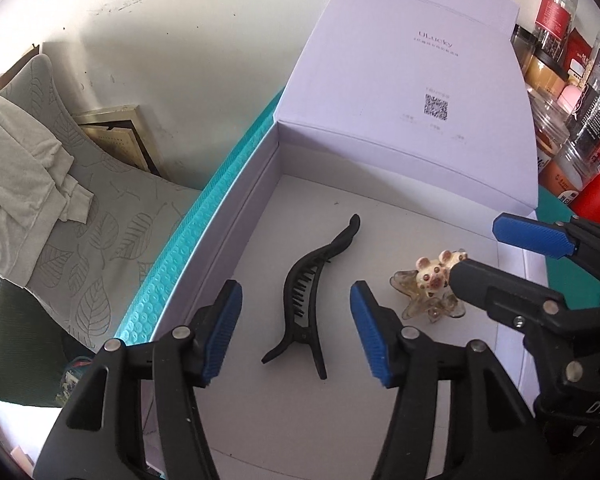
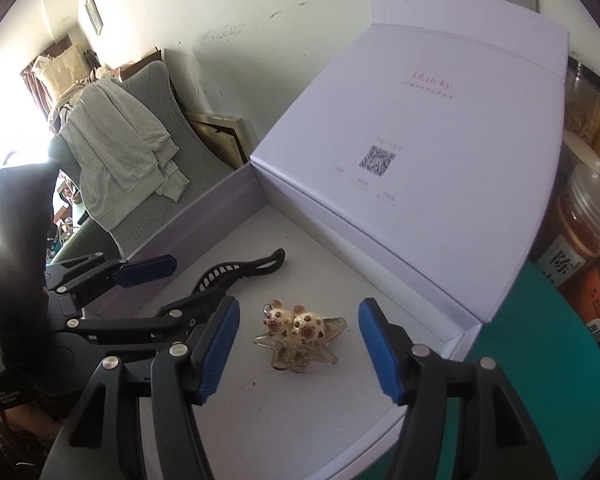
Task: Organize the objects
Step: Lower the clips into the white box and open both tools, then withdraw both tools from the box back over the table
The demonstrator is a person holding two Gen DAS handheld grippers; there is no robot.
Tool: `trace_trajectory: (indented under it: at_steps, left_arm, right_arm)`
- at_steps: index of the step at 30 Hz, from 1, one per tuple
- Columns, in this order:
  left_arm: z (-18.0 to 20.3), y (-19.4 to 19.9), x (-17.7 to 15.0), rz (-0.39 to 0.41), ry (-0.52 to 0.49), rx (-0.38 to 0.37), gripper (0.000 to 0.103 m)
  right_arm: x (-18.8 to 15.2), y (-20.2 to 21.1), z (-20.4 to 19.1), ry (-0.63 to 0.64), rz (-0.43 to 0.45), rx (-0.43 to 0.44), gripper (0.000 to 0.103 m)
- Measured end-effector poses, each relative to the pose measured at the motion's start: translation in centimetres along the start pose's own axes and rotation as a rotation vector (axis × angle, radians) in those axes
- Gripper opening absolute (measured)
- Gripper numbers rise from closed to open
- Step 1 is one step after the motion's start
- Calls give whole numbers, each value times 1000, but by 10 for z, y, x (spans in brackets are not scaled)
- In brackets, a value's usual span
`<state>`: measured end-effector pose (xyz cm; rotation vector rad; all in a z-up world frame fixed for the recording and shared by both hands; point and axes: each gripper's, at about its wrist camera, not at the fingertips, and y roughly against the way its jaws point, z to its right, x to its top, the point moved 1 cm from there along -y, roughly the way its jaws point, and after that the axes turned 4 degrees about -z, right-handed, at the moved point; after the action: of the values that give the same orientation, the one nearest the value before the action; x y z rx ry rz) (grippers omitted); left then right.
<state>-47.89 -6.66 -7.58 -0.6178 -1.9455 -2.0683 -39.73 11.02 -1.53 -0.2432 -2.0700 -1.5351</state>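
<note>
Two hand-held grippers are hovering over an open white box (image 1: 260, 184) whose lid is standing up behind it. The left gripper (image 1: 296, 328) is holding its jaws partly open around nothing; a black clip (image 1: 304, 292) is lying flat on the box floor between and below them, untouched. The right gripper (image 2: 296, 348) is likewise standing partly open and empty, with a clear star clip (image 2: 300, 340) topped by two small bear figures lying on the box floor between its jaws. Both clips are lying inside the box, near each other but apart.

The risks, as a judgement: the two grippers are working very close together, so a jaw may be knocking the other gripper or nudging either clip while pulling away. The star clip is looking light and bumpy, so a brush from a pad could flip or slide it. Jars (image 1: 560, 120) are crowding the surface just beside the box, and a wide swing could topple them.
</note>
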Motion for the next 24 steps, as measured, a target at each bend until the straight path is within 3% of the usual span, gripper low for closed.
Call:
trace_trajectory:
  at_steps: [10,18,24]
  left_arm:
    - [-7,57,-1,64,3,12,55]
    - [15,133,-22,149,-34,27,59]
    - [26,168,-43,164,-34,8,59]
  right_arm:
    - [-2,48,-10,22,54,-40,64]
    - [-12,94,-26,55,105,-99,64]
    - [-25,123,-32,58,135,-118,64]
